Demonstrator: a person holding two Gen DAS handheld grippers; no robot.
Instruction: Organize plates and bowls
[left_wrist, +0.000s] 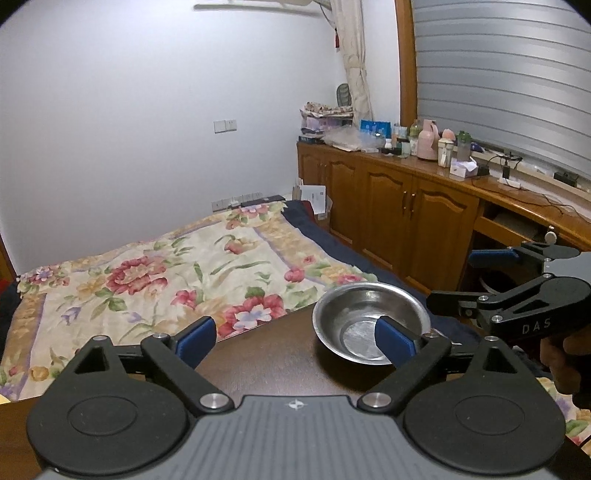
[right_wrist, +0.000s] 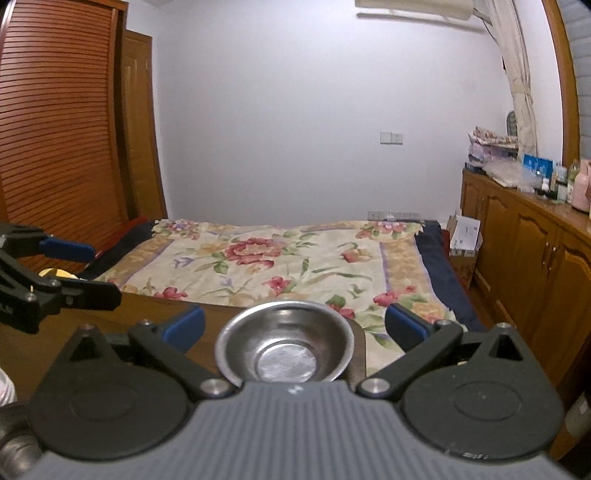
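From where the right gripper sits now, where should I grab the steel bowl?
Take the steel bowl by its thin flared rim, one finger inside and one outside, probably at the near edge. It sits upright and empty on the wooden table, centred ahead of the open right gripper; its walls look too wide and sloped to span securely.

Steel bowl (right_wrist: 283, 345) seated at far corner of dark table (left_wrist: 266, 354), nothing beside it. Table surface left of bowl unobstructed. Right gripper (right_wrist: 294, 328) spread wide around bowl, untouched. Left gripper (left_wrist: 295, 341) spread wide, one finger (left_wrist: 395, 341) seen over bowl's near rim. Floral bed (right_wrist: 295, 258) bordering beyond.
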